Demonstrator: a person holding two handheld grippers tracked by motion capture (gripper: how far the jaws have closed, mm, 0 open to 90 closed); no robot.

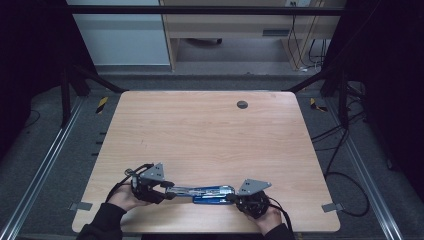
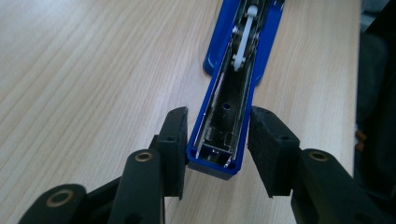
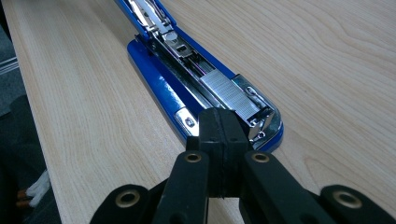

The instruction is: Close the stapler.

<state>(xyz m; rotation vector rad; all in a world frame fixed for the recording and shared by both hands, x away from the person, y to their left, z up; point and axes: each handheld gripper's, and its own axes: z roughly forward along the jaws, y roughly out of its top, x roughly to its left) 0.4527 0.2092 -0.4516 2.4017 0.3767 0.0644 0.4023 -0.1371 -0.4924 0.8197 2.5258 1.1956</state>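
- High view: one blue stapler [image 1: 212, 194] lies opened out flat near the tabletop's [image 1: 200, 130] near edge, stretched between the two grippers
- Left gripper view: the left gripper [image 2: 217, 140] straddles the tip of the stapler's flipped-back top arm; its jaws stand part open, one pad at the arm's blue side, the other just clear of it, so nothing is pinched yet
- Right gripper view: the right gripper [image 3: 223, 140] has its jaws fully closed, pad against pad, holding nothing; the closed tip sits right at the stapler's front end, just before the strip of staples [image 3: 229, 91] in the open magazine, seemingly pressing the base down
- Step in hand, as I judge it: the stapler is loaded and the top arm is about to be swung shut
- Next move calls for the left gripper to close on the arm tip and fold it over toward the base while the right gripper steadies the stapler
- Count: one stapler, one strip of staples, two grippers, one round grey grommet [image 1: 242, 104] far from the stapler
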